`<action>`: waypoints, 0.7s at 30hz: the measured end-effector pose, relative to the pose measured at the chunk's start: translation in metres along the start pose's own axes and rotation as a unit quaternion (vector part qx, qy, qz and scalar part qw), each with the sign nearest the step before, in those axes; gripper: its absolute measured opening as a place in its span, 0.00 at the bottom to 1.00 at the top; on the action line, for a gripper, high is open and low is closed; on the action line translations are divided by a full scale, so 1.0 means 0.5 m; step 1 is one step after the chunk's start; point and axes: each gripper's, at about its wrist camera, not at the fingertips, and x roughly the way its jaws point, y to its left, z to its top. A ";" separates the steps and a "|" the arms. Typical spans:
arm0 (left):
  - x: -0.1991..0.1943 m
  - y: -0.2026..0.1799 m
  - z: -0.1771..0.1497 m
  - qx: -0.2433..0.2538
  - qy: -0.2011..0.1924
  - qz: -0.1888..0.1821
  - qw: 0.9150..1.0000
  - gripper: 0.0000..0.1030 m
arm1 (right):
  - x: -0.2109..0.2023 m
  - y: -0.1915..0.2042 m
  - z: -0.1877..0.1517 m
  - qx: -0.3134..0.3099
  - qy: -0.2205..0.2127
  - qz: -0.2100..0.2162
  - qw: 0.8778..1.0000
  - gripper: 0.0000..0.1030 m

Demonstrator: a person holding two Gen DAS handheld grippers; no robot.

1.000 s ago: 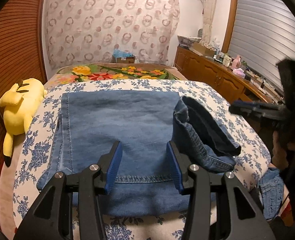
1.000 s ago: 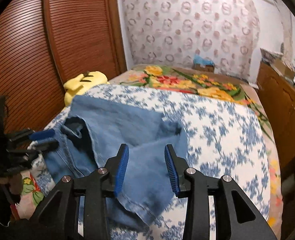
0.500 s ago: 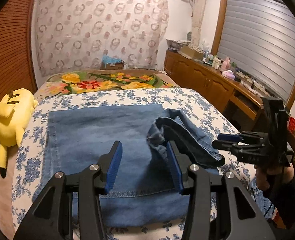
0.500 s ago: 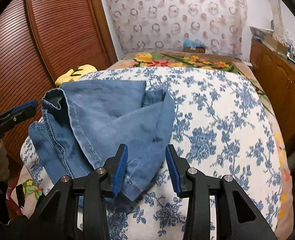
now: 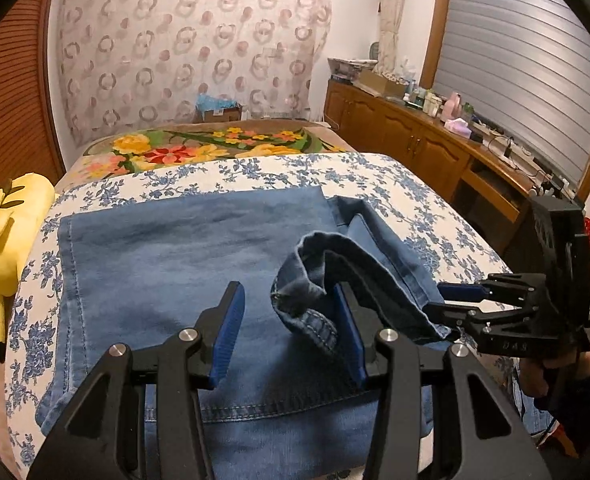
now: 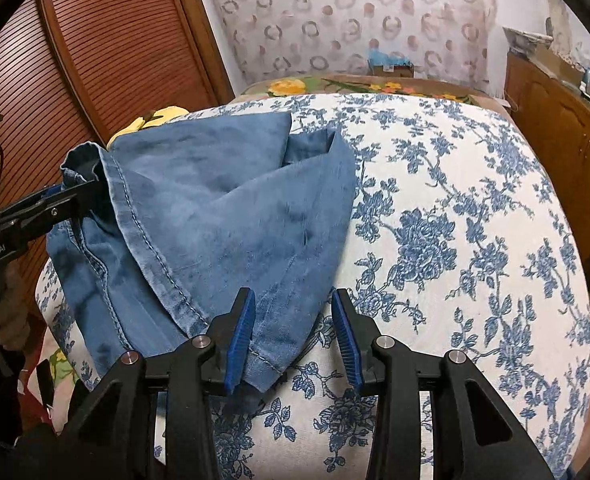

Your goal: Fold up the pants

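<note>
Bedroom, bed under blue-flowered cover | jeans folded flat across it, one leg end raised at right | yellow plush at left edge | left gripper released, raised hem beside its right finger | right gripper released over lower denim corner.

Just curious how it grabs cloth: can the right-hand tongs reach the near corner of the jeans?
Probably yes: the right tongs hang open right over that corner of the jeans, with nothing in between.
</note>
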 end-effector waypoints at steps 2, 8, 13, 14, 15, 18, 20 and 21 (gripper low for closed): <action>0.001 0.002 0.002 -0.001 0.000 -0.001 1.000 0.46 | 0.004 -0.003 -0.001 0.004 0.000 0.004 1.000 0.40; -0.009 0.000 0.007 0.000 -0.021 -0.025 0.999 0.33 | 0.014 -0.013 -0.001 0.009 0.000 0.034 0.999 0.25; -0.016 -0.016 0.010 0.019 -0.026 -0.024 0.999 0.18 | -0.002 -0.007 0.007 -0.001 -0.019 0.033 0.999 0.07; -0.018 -0.017 0.010 0.021 -0.026 -0.024 0.999 0.17 | -0.009 -0.007 0.011 -0.003 -0.027 0.032 0.999 0.06; -0.023 -0.020 0.011 0.023 -0.029 -0.023 0.999 0.16 | -0.017 -0.007 0.016 -0.005 -0.034 0.031 0.999 0.05; -0.043 -0.028 0.015 0.025 -0.040 -0.027 0.999 0.16 | -0.049 -0.005 0.039 -0.016 -0.059 0.026 0.998 0.04; -0.063 -0.033 0.021 0.026 -0.049 -0.032 0.998 0.16 | -0.075 -0.002 0.060 -0.026 -0.078 0.022 0.996 0.04; -0.077 -0.039 0.025 0.028 -0.056 -0.035 0.997 0.16 | -0.089 -0.001 0.072 -0.030 -0.089 0.021 0.995 0.04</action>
